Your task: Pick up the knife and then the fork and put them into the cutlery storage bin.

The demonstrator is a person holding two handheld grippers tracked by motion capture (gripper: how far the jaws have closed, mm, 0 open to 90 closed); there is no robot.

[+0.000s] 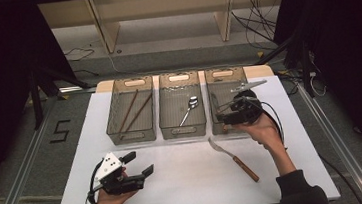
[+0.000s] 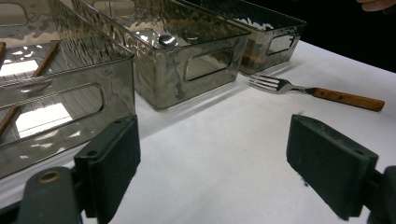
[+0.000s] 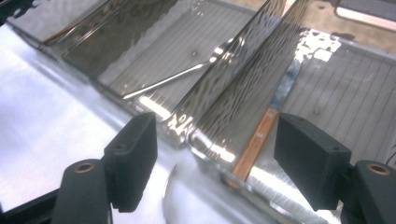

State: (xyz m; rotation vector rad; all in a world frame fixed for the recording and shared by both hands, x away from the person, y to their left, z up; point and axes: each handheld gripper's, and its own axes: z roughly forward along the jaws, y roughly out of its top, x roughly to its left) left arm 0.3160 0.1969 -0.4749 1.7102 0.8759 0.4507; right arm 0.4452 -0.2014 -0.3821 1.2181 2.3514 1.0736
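My right claw (image 1: 226, 113) hangs wide open over the front of the right bin (image 1: 216, 127), at centre right of the high view, gripping nothing. The knife (image 3: 256, 142) lies in that bin below and between its jaws, not touching them. My left claw (image 1: 139, 162), lower left, is open and empty too. A fork (image 1: 233, 157) lies on the bench (image 1: 186, 182).
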